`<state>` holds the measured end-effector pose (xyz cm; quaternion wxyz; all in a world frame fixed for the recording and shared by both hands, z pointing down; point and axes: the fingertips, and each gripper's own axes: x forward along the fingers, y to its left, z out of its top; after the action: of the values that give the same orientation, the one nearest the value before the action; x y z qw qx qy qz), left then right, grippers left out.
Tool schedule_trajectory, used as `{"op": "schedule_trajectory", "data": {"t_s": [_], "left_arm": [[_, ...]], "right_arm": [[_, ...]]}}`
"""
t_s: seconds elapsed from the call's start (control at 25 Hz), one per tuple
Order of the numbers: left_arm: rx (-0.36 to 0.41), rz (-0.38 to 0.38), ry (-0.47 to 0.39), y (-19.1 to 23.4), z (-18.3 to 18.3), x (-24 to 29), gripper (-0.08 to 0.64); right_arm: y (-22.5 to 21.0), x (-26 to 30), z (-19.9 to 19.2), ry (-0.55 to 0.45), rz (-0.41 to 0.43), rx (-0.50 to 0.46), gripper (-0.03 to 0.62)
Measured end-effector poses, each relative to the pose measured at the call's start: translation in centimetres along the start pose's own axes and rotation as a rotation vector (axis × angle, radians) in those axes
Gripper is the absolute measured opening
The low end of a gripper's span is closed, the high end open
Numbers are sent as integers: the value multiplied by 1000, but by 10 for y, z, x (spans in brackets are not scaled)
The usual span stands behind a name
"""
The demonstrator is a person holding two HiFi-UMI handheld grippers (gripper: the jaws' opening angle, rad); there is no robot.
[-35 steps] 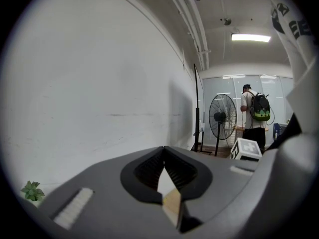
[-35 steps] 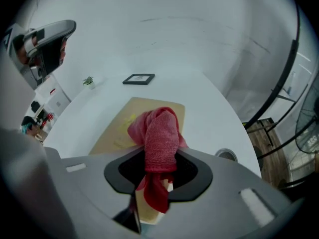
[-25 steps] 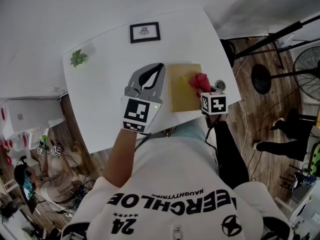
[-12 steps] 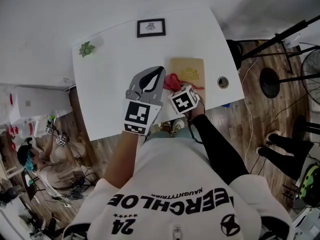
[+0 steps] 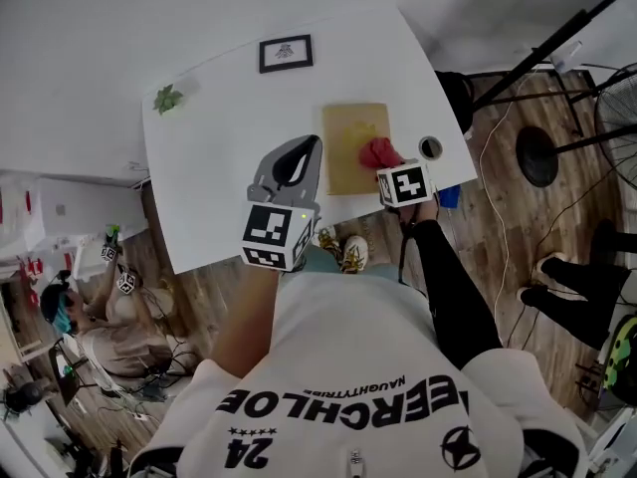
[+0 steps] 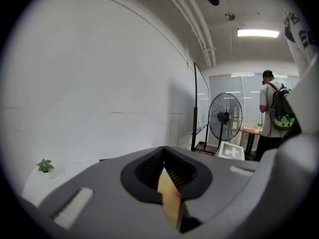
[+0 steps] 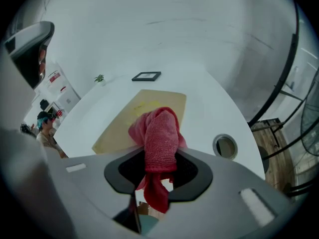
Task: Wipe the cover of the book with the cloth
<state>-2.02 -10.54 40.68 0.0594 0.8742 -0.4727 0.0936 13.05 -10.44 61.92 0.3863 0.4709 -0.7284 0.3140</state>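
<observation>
R gripper [image 5: 386,163] fingers clench the red cloth [image 7: 159,128] on the book [image 5: 343,132]; L gripper [image 5: 315,144] fingers seem to pinch the book's edge.

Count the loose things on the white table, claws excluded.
4: a plant at the far left corner, a framed picture at the far edge, the book near the right edge, and the cloth on it, gripped by the right claw.
</observation>
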Motion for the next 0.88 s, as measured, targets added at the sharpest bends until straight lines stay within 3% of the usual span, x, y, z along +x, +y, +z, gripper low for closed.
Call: {"op": "schedule_trajectory", "data": {"t_s": [0.2, 0.36, 0.56, 0.72, 0.88], "left_arm": [[0, 10, -15, -8, 2, -10, 58], [-1, 11, -19, -6, 2, -15, 58], [11, -13, -15, 2, 3, -16, 58], [11, -40, -2, 8, 3, -23, 58], [12, -62, 5, 18, -2, -35, 58]], "right_arm": [[-31, -9, -16, 8, -25, 113, 107], [-26, -18, -9, 3, -41, 80, 107], [28, -27, 22, -68, 84, 107, 107], [84, -13, 27, -43, 151, 43, 107], [119, 13, 8, 26, 159, 70, 107]]}}
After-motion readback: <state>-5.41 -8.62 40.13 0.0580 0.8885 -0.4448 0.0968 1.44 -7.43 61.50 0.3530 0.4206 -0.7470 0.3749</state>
